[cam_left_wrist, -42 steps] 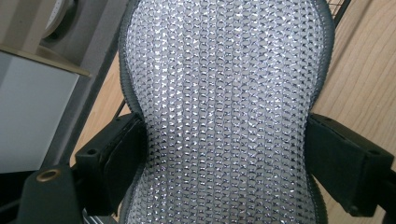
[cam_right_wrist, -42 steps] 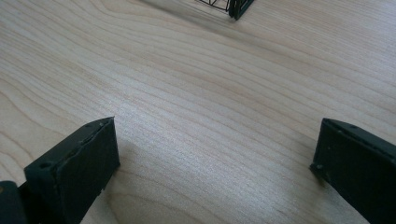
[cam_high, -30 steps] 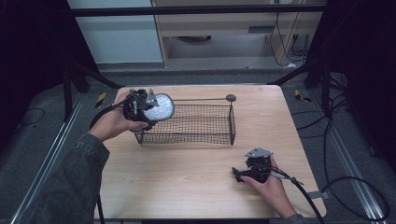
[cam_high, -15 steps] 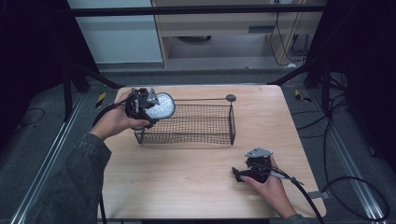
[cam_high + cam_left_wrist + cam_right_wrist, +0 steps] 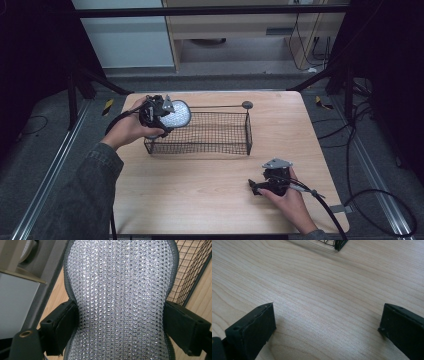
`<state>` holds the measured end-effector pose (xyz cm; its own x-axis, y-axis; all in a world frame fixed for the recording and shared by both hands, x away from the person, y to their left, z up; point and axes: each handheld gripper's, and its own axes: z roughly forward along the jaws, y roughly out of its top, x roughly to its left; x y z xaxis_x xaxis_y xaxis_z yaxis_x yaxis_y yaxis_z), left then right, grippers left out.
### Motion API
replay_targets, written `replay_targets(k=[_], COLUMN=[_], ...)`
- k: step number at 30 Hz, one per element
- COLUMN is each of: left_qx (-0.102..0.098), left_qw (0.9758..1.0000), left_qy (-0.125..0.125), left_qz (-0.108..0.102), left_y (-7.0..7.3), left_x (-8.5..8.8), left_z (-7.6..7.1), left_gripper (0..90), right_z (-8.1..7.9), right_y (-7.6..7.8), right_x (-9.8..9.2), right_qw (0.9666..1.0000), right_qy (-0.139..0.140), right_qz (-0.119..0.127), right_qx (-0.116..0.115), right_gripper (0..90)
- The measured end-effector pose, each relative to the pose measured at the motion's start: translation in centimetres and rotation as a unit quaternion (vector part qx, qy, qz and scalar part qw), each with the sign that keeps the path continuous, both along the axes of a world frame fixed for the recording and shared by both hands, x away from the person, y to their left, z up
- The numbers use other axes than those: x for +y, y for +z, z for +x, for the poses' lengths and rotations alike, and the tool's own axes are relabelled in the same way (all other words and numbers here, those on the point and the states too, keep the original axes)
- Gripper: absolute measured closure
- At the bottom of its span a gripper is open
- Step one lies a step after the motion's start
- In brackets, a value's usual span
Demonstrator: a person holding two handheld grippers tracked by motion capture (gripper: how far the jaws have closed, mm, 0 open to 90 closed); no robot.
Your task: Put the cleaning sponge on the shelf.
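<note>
Right gripper (image 5: 256,187): nearest the person, resting on the counter (image 5: 200,200) at the near right; jaws spread wide with nothing between them, bare wood grain in the right gripper view.
Right hand (image 5: 287,197): wrapped round the gripper body, cable trailing off toward the near right edge.
Counter: light wood, bare across the near half.
Wire basket (image 5: 210,132): black mesh, long and shallow, sitting mid-counter toward the far side; a thin rod with a round knob (image 5: 247,104) lies along its far rim.
Left gripper (image 5: 167,116): held above the basket's left end, jaws pinched in on the silver pad.
Silver pad (image 5: 120,300): glittery woven surface with a dark grey rim, squeezed at its waist between the two jaws so it bulges above and below; in the high view it appears as a round disc (image 5: 176,115) standing on edge over the basket's left corner.
Step in hand, as judged: lowering the pad into the basket.
How to do it well: keep the squeeze steady until the pad is inside the mesh walls; bring it clear of the rim and of the rod before lowering; tip it flat rather than dropping it on edge, then part the jaws and lift straight up.
Risk: the soft pad may spring or catch on the wire when released.
</note>
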<state>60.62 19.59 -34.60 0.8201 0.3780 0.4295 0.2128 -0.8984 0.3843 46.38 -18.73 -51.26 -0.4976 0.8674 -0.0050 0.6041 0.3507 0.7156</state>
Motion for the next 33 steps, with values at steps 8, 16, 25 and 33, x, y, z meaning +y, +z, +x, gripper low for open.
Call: replay_targets(k=[8,16,25,33], left_qx=[0.006,0.008,0.015,0.028], left_qw=[1.0000,0.9998,0.9996,0.9994], left_qy=[-0.005,-0.009,-0.015,-0.005], left_qz=[0.002,0.013,0.019,0.021], left_y=[-0.9,-1.7,-2.5,-3.4], left_x=[-0.7,-1.3,-2.0,-1.8], left_z=[0.8,1.1,1.6,2.3], left_gripper=[14.1,14.0,13.7,13.7], right_z=[0.0,0.0,0.0,-0.1], right_y=[0.0,0.0,0.0,0.0], right_x=[0.0,0.0,0.0,0.0], right_qw=[1.0000,1.0000,1.0000,1.0000], right_qy=[0.000,0.000,0.000,-0.001], right_qz=[0.000,0.001,0.000,0.002], right_qx=[0.000,0.000,-0.002,-0.002], right_gripper=[0.4,0.4,0.4,0.4])
